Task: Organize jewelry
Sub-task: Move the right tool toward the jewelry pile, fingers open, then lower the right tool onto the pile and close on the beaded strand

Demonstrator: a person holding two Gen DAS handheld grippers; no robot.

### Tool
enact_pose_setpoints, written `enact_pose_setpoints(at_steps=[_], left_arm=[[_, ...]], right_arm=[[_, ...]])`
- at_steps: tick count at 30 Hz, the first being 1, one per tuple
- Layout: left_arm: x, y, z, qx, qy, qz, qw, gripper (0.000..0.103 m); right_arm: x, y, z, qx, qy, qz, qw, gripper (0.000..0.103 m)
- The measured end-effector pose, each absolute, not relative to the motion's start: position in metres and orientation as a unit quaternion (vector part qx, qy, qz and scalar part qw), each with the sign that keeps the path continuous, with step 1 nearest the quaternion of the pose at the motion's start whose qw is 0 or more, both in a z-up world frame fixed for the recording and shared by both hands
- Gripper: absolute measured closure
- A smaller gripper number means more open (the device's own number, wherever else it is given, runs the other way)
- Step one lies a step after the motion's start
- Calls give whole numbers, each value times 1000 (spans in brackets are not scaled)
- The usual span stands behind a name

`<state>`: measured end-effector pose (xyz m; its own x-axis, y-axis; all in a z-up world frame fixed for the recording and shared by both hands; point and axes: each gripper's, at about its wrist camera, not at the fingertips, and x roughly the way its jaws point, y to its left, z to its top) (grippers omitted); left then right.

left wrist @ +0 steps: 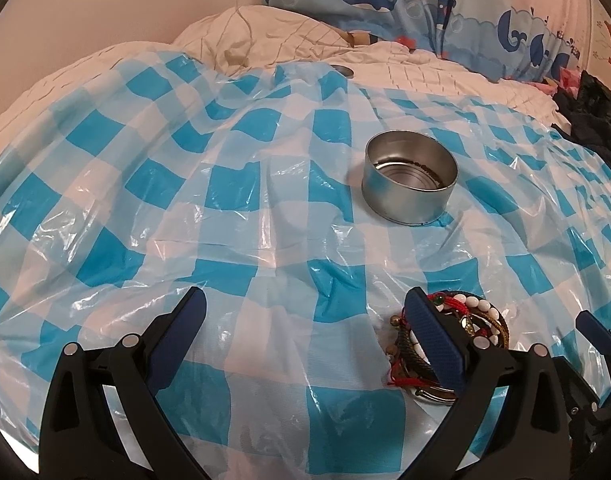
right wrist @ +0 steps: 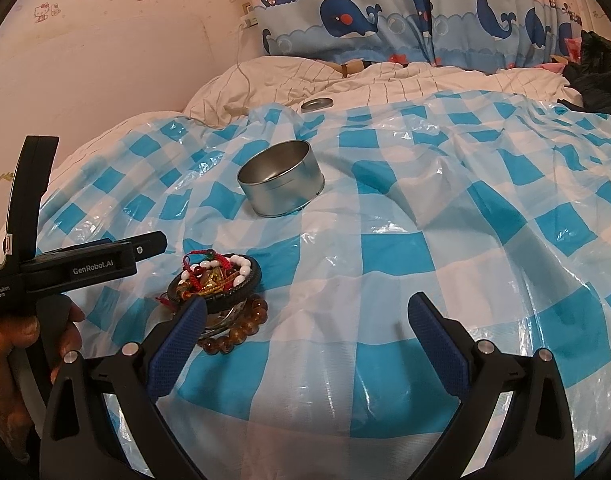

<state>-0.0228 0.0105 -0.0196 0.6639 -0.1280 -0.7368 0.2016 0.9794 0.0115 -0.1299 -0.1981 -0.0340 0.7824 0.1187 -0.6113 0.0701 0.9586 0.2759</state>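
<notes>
A pile of jewelry point(right wrist: 215, 280) lies on the blue-and-white checked plastic sheet point(right wrist: 425, 216): a black ring-shaped bracelet, white beads, red cord, and an amber bead bracelet point(right wrist: 241, 328) beside it. The pile also shows in the left wrist view point(left wrist: 473, 320), partly behind my left gripper's right finger. An open, empty round metal tin point(left wrist: 409, 178) stands farther back; it also shows in the right wrist view point(right wrist: 281, 178). My left gripper point(left wrist: 305, 316) is open and empty, just left of the pile. My right gripper point(right wrist: 305, 320) is open and empty, its left finger at the pile's near edge.
The tin's lid point(right wrist: 316, 104) lies at the sheet's far edge on a white quilt point(right wrist: 385, 80). A whale-print curtain point(right wrist: 385, 20) hangs behind. Dark clothing point(right wrist: 601, 68) sits at the far right. A charger cable point(right wrist: 241, 60) runs down the wall.
</notes>
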Motion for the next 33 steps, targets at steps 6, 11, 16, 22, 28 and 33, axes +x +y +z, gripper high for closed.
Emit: enact_pose_setpoints(at_steps=[6,11,16,22,28,33], left_arm=[[-23,9,-20,48,400,-92,911,7],[-24,9,-20,48,400,-92,911,7],[-24,7,-20,49,399,-93,911,7],[-26,3,-20,51,399,-94,911,7],[-26,3,-20,50,399,-95,911,7],[-26,3,-20,48,399,-91,911,7]], right_arm=[[-130,-198,-34,144,330,13,933,6],[-130,-198,-35,144,330,13,933,6],[-130,-198,-35,144,330,13,933,6],[-130,-195,-35,140,331,15,933,6],[-131,-191,-36,138,331,17,933,6],[-132,-187,-35,135,332,20,933,6]])
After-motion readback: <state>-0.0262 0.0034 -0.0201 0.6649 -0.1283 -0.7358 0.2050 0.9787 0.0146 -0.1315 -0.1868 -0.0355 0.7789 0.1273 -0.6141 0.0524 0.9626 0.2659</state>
